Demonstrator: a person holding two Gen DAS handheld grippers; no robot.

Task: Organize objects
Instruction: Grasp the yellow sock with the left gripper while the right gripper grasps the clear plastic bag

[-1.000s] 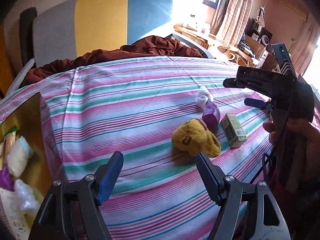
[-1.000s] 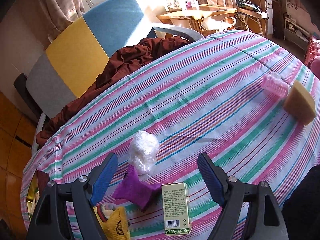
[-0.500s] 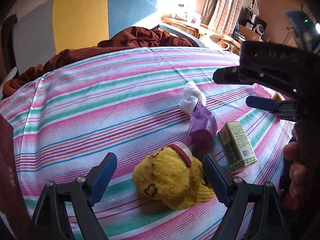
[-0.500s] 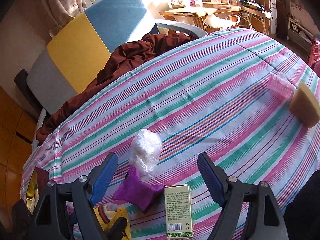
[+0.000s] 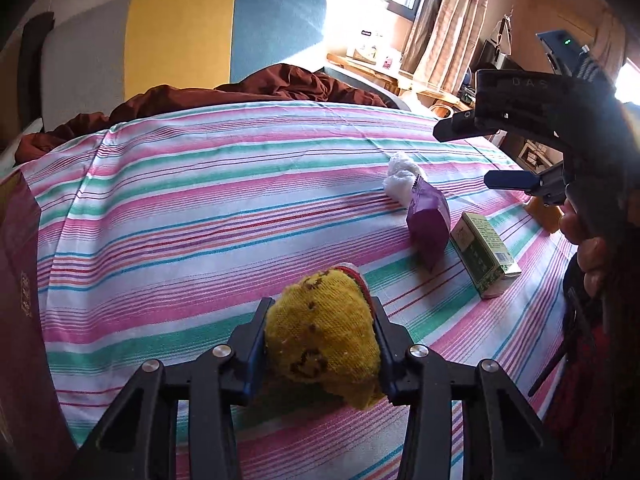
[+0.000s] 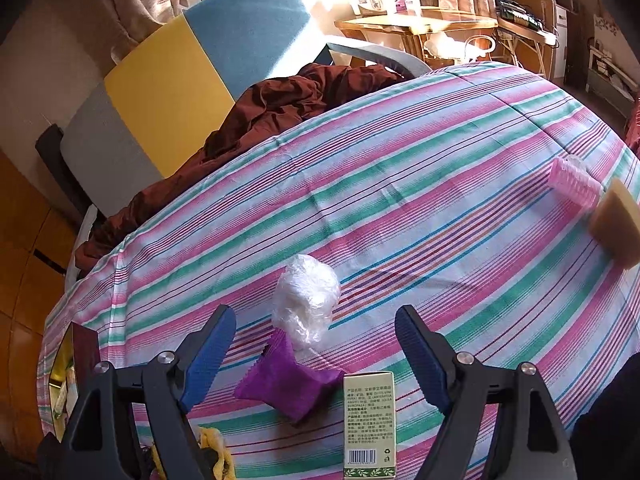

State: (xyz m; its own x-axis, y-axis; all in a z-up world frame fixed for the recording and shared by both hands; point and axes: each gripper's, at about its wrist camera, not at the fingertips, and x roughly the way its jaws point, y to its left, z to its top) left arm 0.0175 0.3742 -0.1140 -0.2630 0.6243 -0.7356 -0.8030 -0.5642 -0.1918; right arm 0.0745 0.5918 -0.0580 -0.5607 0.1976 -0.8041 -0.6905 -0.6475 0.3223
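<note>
At the far left edge a dark red box (image 5: 16, 320) sits with a few items just visible inside from the right wrist view, which we take to be where things get sorted. Moving right, our left gripper (image 5: 320, 344) is closing on the yellow knitted sock (image 5: 320, 340), its pads pressing both sides while the sock rests on the striped worktop (image 5: 200, 208). Further right lie the white plastic wad (image 6: 306, 300), the purple pouch (image 6: 292, 384) and the green carton (image 6: 370, 420), all untouched beneath our right gripper (image 6: 316, 356), which hangs released and empty. At the far right wait a pink roller (image 6: 574, 184) and a tan sponge (image 6: 616, 228). We judge most sorting remains.
</note>
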